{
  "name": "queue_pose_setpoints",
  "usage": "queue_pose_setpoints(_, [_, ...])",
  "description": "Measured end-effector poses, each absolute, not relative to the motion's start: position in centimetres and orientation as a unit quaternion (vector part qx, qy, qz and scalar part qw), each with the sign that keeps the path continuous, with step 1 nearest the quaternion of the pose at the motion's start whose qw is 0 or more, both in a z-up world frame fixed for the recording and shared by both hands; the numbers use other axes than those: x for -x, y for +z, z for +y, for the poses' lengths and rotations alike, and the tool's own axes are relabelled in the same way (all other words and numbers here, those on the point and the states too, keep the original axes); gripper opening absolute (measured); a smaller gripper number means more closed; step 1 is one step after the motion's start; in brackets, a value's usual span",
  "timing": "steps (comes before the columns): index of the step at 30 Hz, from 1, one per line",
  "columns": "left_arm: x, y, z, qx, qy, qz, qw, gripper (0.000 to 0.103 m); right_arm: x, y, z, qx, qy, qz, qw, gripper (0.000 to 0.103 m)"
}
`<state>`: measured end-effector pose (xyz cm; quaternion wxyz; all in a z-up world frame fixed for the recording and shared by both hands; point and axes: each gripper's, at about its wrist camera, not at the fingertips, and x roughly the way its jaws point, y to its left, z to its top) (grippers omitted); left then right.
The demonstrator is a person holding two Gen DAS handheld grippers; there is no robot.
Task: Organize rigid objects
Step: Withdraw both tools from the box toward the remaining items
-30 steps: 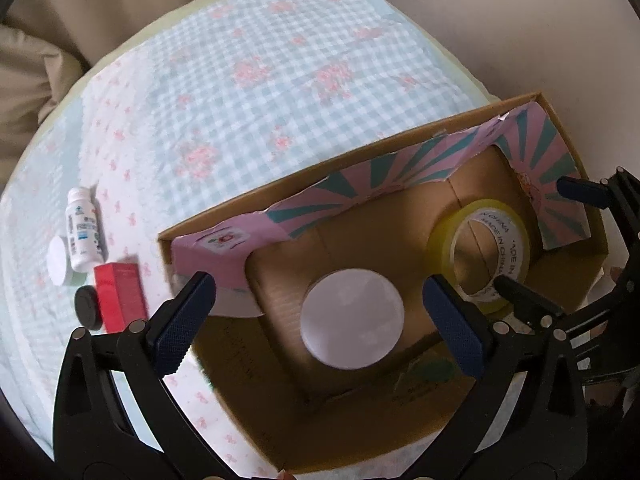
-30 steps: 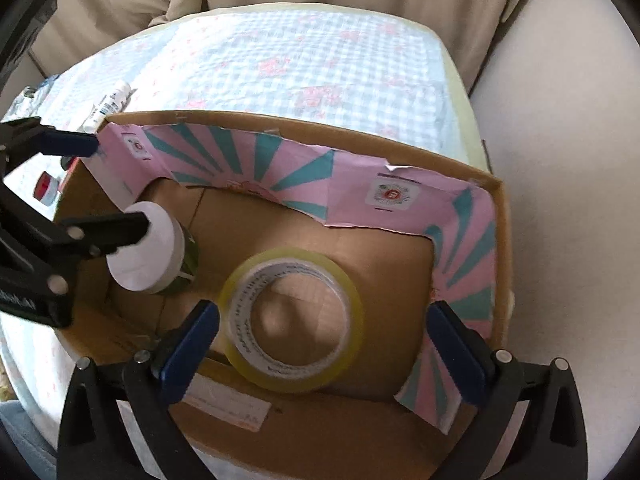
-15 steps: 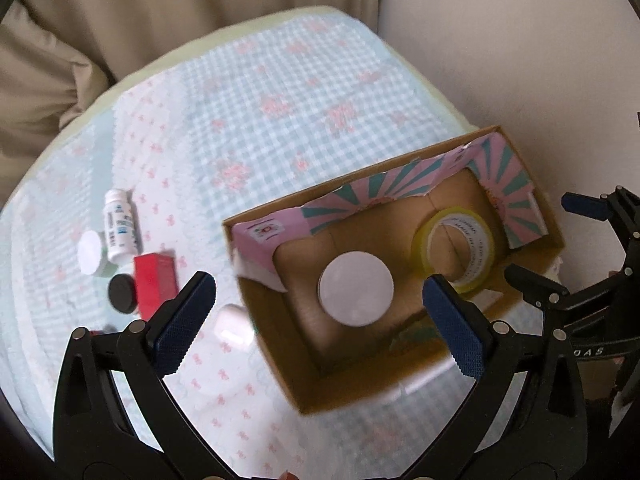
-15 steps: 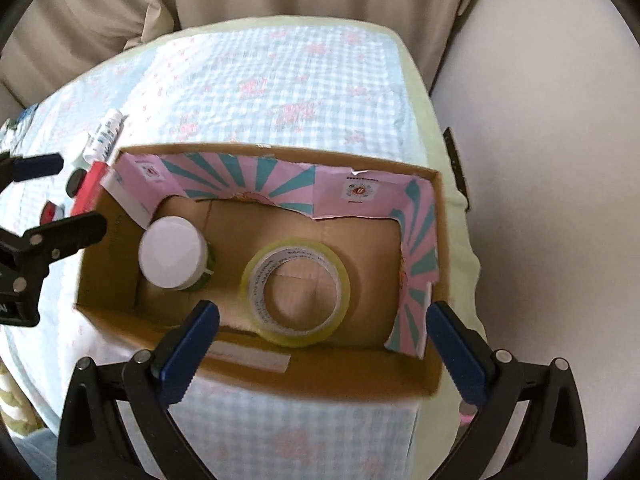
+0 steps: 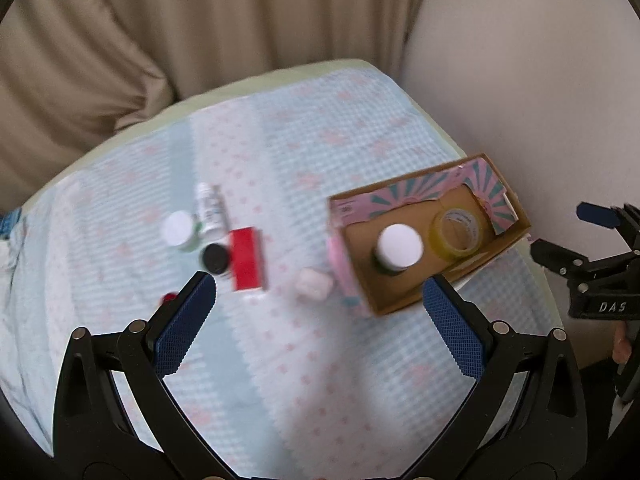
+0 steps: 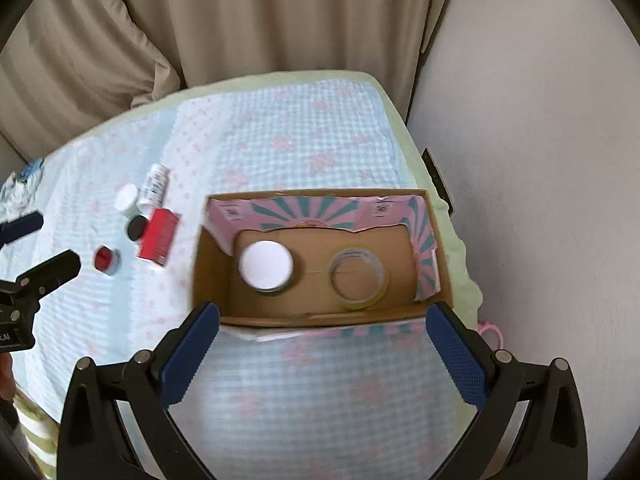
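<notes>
Cardboard box (image 5: 430, 248) near the right edge of the checked cloth (image 5: 304, 360) in the left wrist view, already holding a white-capped jar (image 5: 398, 250) and a tape roll (image 5: 458, 228). Left gripper (image 5: 320, 320) spread wide, pinching nothing, hanging above the near part of the cloth. Loose pieces clustered toward the cloth's left side: red box (image 5: 247, 258), black cap (image 5: 215, 258) touching its left edge, white bottle (image 5: 211, 212) lying flat beyond them, a second white-lidded jar (image 5: 179, 230) beside it, and a small pale object (image 5: 314, 282) between red box and carton. Best next target probably the red box or the pale object: nearest, rigid, flat-sided. Worth lining the pads across the red box's narrow width and coming straight down, so as not to nudge the black cap. Blurred here, so finer detail not readable.

From the right wrist view, same carton seen from its near long side, jar toward its left end, tape roll toward its right end, clear floor between them. Right gripper (image 6: 322, 350) likewise spread and empty, hovering off the carton's near wall. Small red-lidded pot (image 6: 106, 260) also visible near the cloth's left edge, just beside the left gripper's fingers (image 6: 48, 270). Best to leave the right side clear and drop each new item into the carton's middle gap, lowering before release.
</notes>
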<state>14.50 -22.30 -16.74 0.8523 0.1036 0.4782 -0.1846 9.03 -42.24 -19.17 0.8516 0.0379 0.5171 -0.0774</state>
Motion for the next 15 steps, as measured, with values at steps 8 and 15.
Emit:
queue_pose_setpoints(8, [-12.9,-14.5,-10.3,-0.083,-0.147,0.469,0.867,0.103,-7.9,-16.4,-33.5,-0.057,-0.085,0.501,0.859,0.103])
queue_pose_setpoints(15, [-13.1,-14.9,-1.2,-0.075,-0.137,0.472,0.868,0.103,-9.2,-16.3,-25.2,-0.073,-0.083,0.499,0.86,0.103])
